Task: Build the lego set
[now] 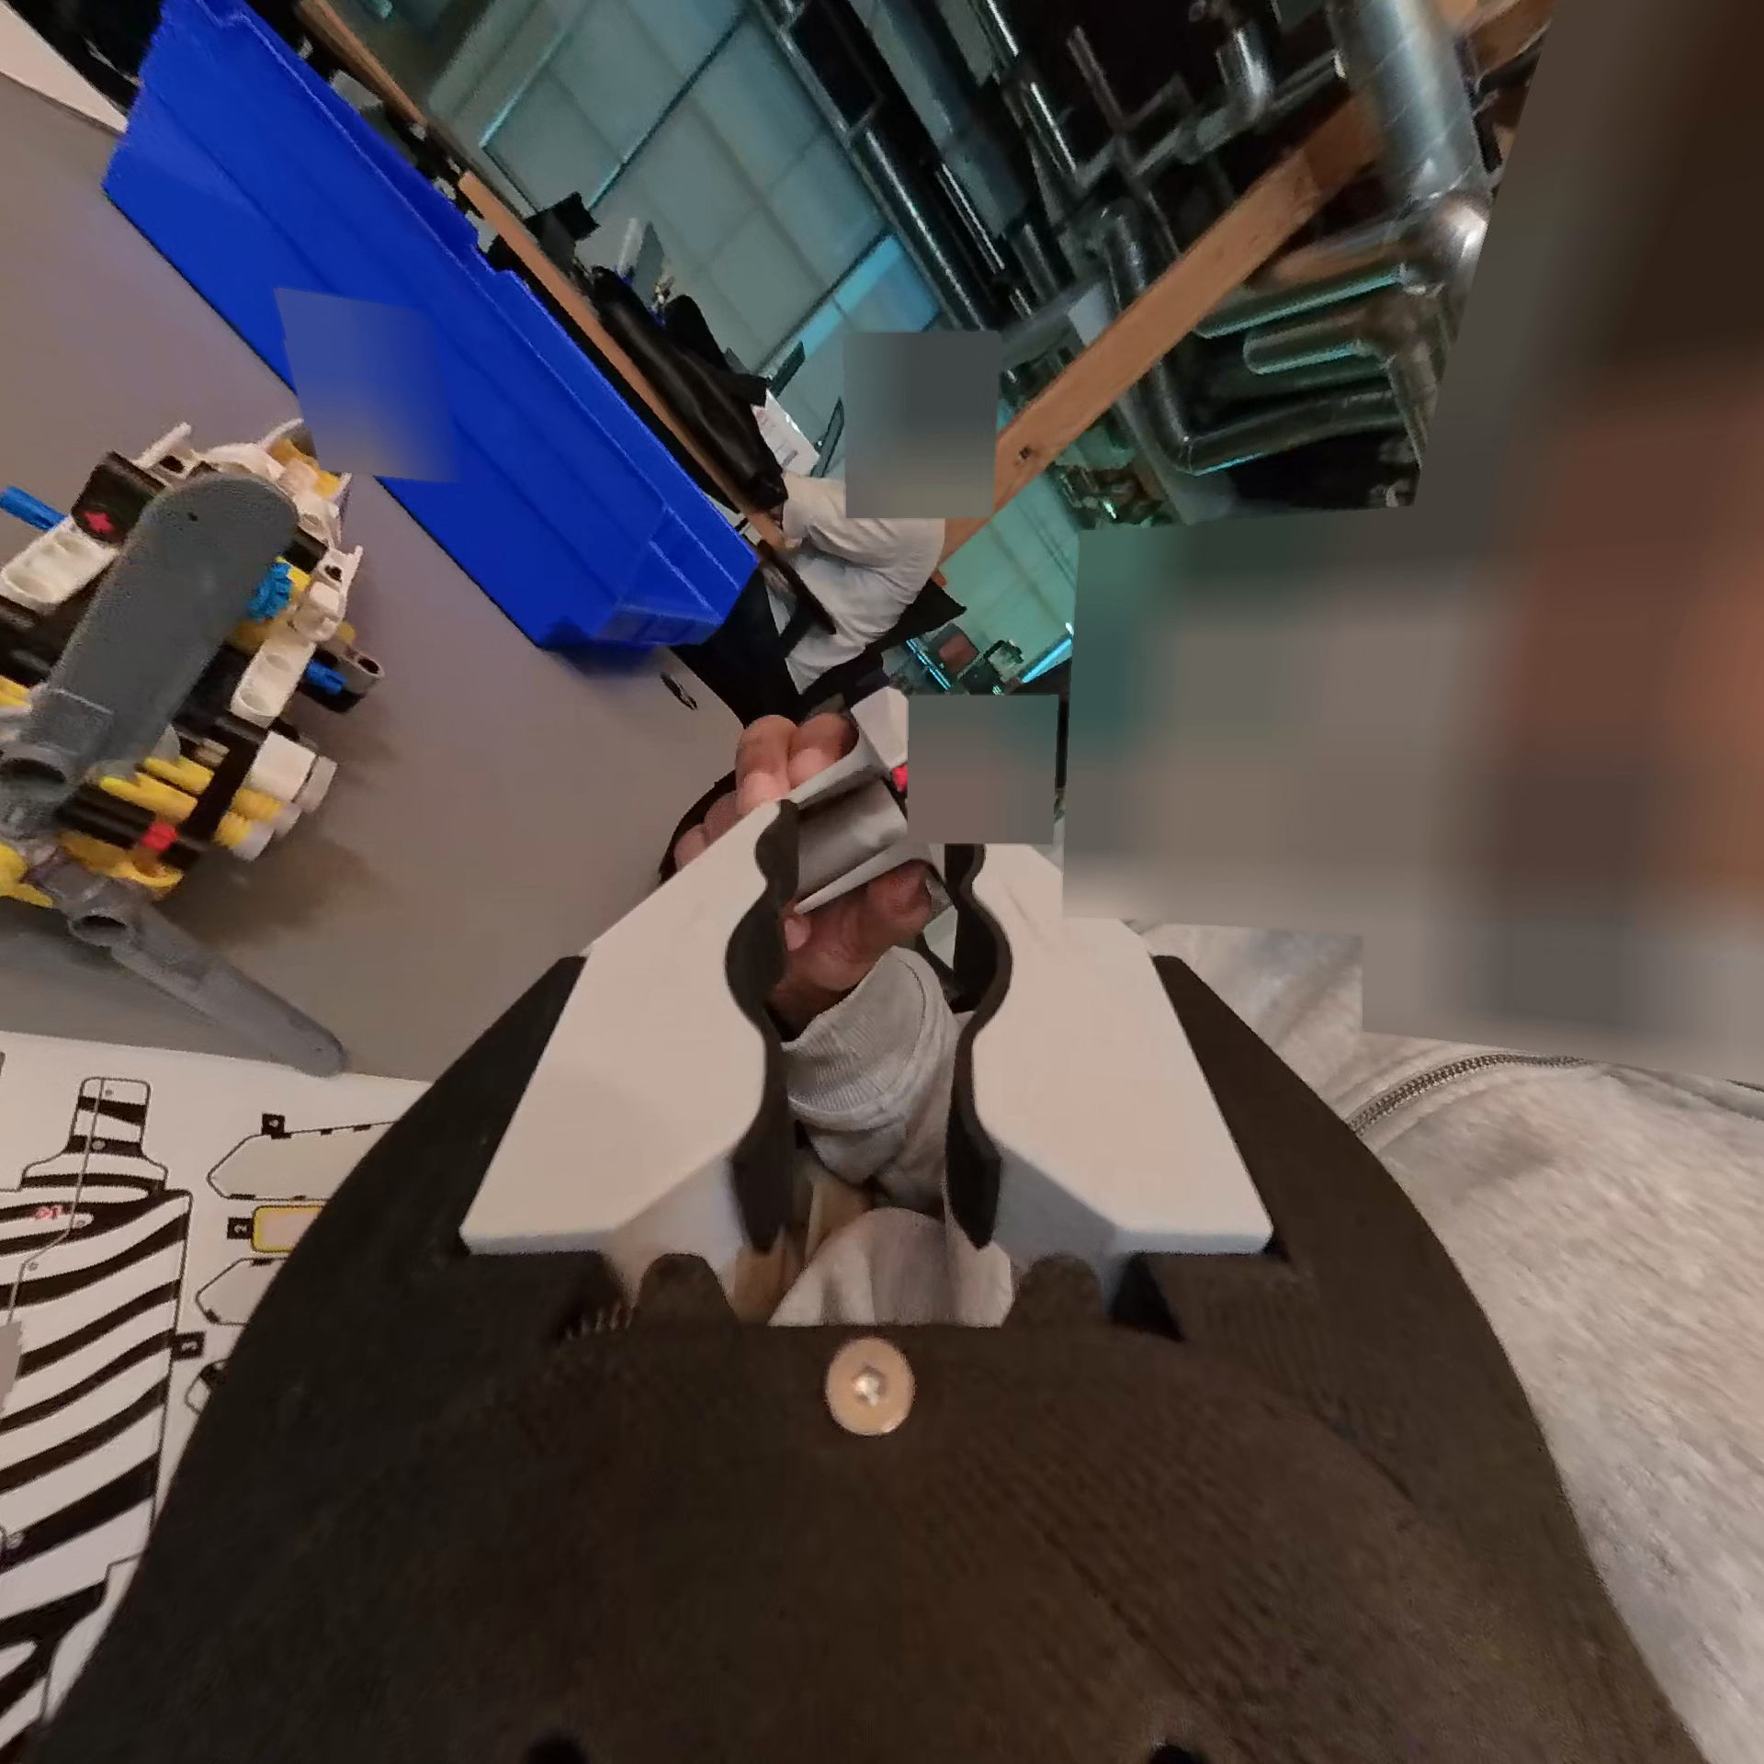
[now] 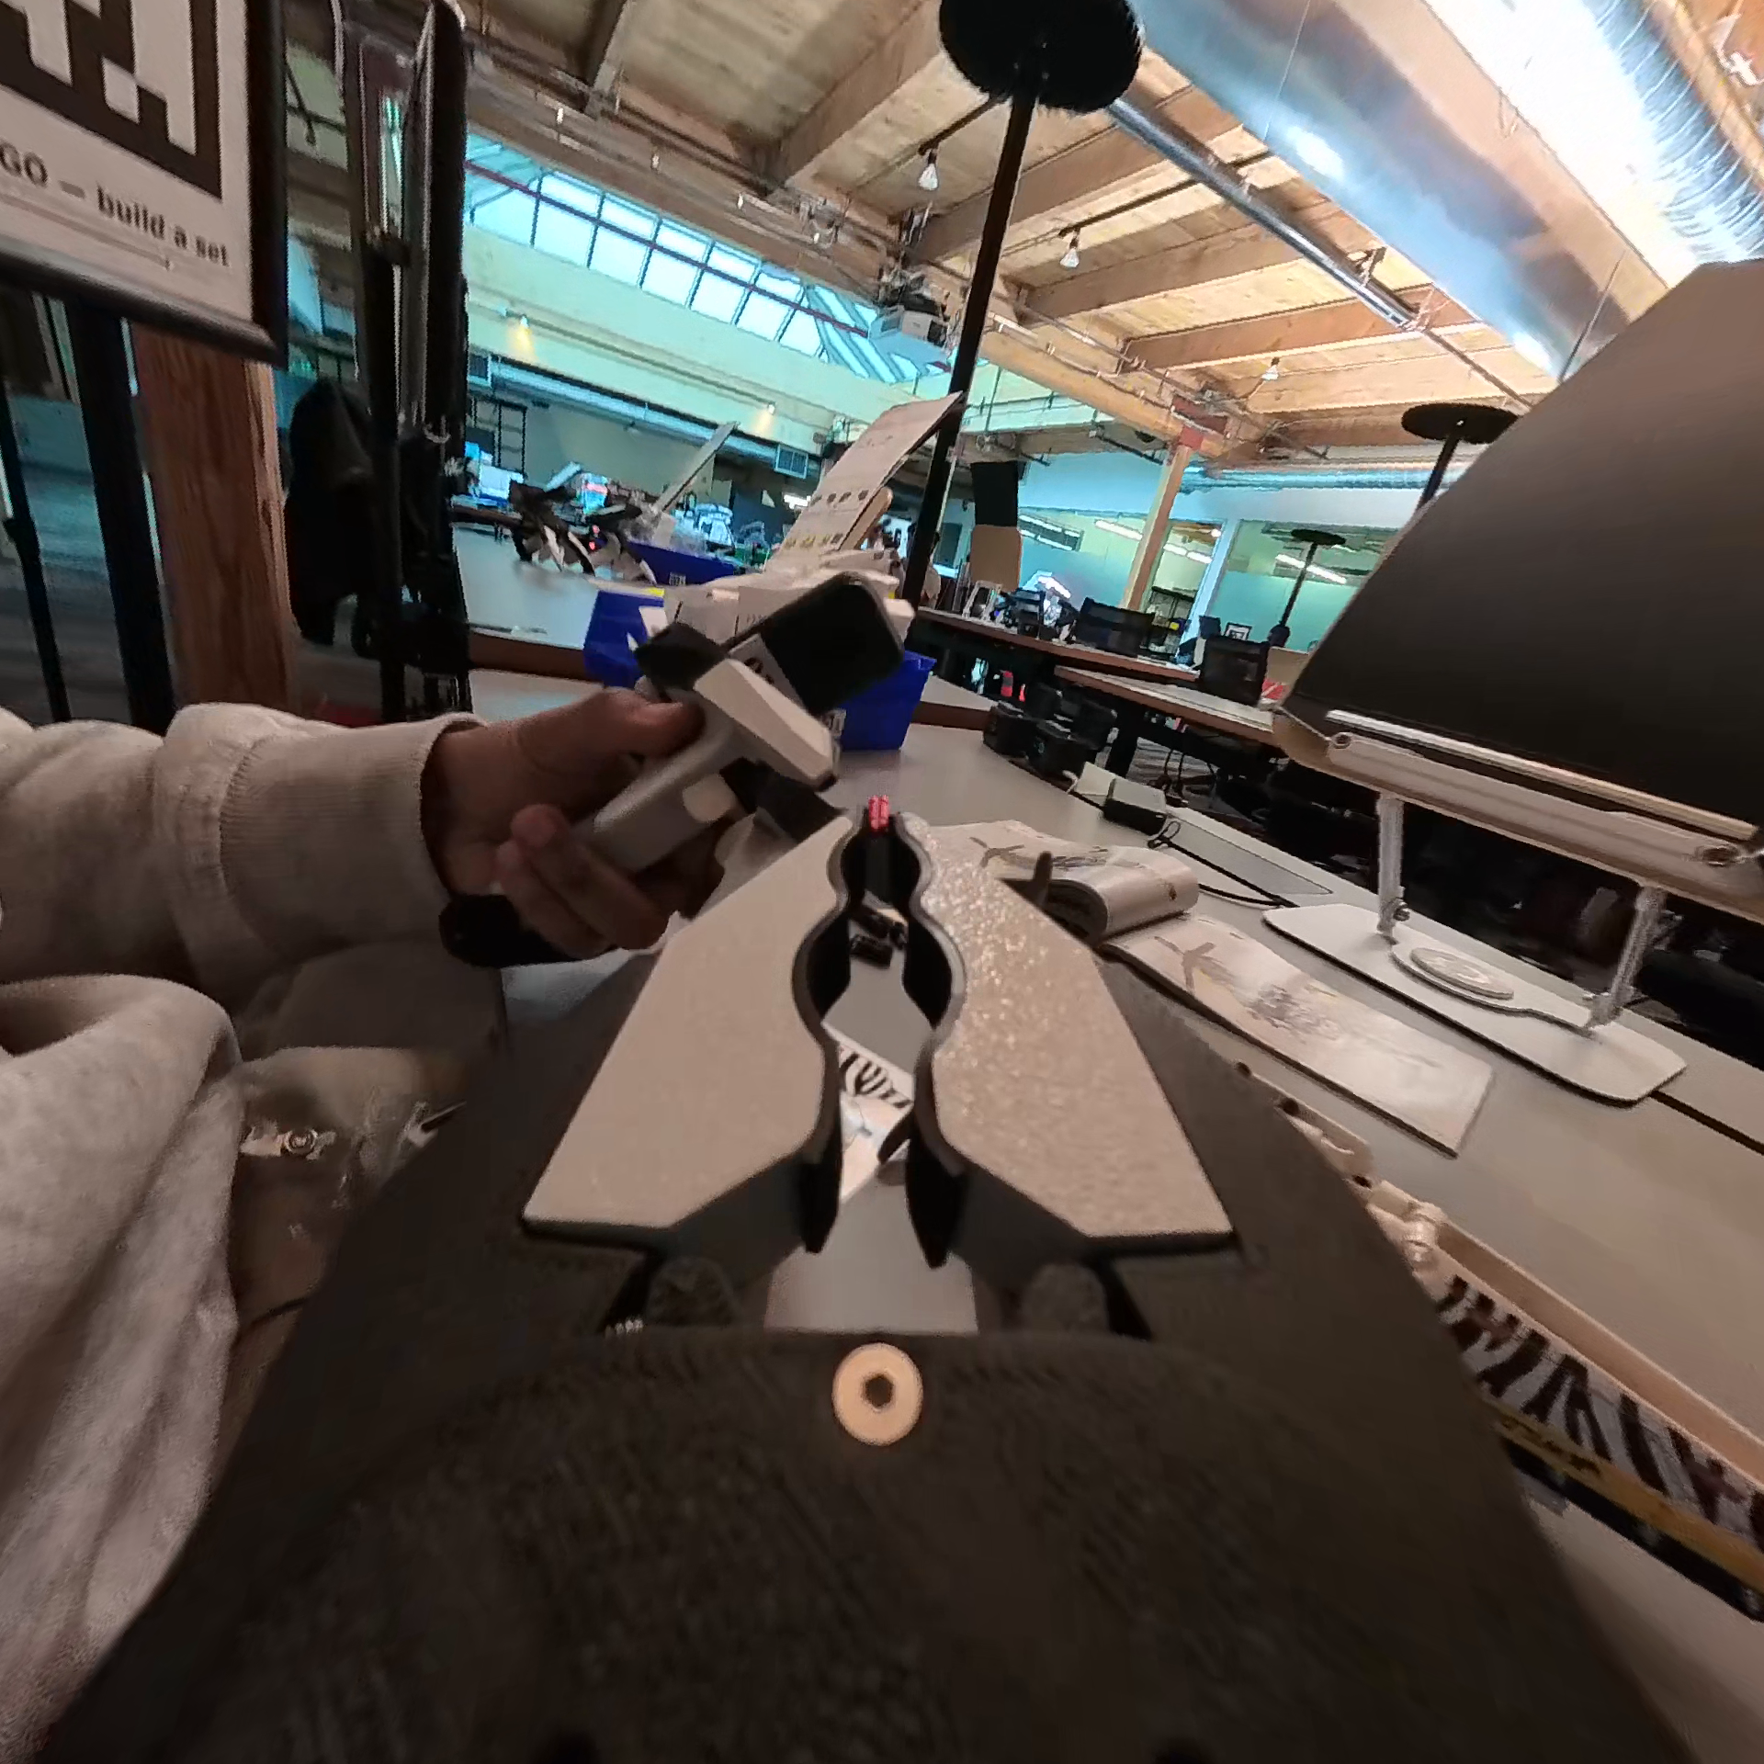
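Observation:
A partly built lego model [image 1: 181,668] of black, white, yellow and blue parts, with grey blades, lies on the grey table [image 1: 535,764] at the left of the left wrist view. My left gripper [image 1: 873,850] is open and empty, raised off the table. Behind its fingers a hand [image 1: 821,955] holds the other gripper's grey handle. In the right wrist view my right gripper [image 2: 878,832] is shut on a small red lego piece [image 2: 875,817] at its tips, above the table. A hand holds the left gripper's body [image 2: 754,706] just left of it.
A blue bin [image 1: 430,334] stands behind the model. A zebra-striped sticker sheet [image 1: 86,1317] lies at the near table edge. Small black pieces [image 2: 873,940], a folded booklet [image 2: 1117,883] and a metal stand with a dark panel [image 2: 1527,620] are on the right. A grey sleeve [image 2: 143,907] is at left. Both grippers' tips are close together, under 4 cm apart.

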Demonstrator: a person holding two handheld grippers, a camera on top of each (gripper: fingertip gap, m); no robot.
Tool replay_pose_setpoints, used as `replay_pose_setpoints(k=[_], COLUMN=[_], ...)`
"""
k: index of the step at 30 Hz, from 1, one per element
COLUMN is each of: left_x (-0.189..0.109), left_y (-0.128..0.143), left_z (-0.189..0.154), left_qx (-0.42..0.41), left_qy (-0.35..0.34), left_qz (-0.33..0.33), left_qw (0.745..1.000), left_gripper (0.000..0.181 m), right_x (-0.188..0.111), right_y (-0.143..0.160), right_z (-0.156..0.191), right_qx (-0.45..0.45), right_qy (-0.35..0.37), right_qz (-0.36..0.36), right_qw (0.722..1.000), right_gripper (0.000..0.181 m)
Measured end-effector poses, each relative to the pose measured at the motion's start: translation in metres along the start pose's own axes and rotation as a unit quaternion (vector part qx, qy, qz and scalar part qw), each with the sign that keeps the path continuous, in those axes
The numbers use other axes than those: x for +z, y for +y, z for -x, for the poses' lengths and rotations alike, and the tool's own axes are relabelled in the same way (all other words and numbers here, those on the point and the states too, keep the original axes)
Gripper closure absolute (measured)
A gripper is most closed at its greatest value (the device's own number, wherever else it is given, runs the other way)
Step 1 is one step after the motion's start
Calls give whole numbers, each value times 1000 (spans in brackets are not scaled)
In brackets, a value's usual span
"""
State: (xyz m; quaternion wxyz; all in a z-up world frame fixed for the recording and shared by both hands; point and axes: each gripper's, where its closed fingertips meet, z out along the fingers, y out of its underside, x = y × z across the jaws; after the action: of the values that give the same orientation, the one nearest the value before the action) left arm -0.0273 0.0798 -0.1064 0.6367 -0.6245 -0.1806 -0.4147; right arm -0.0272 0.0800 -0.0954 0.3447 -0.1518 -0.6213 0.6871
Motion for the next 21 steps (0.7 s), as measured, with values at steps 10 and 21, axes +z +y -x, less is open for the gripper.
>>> replay_pose_setpoints(k=[10, 21], left_x=[-6, -4], left_y=[0, 4], left_z=[-3, -4], left_qx=[8, 14], left_qy=[18, 19], left_qz=[-10, 0], left_qw=[1000, 1000], left_gripper=[179, 180], right_x=[6, 6], right_y=[8, 8], right_z=[7, 9], right_qx=[-19, -28], right_qy=[-5, -8], right_qz=[17, 12], right_qw=[1000, 999], right_gripper=[180, 180])
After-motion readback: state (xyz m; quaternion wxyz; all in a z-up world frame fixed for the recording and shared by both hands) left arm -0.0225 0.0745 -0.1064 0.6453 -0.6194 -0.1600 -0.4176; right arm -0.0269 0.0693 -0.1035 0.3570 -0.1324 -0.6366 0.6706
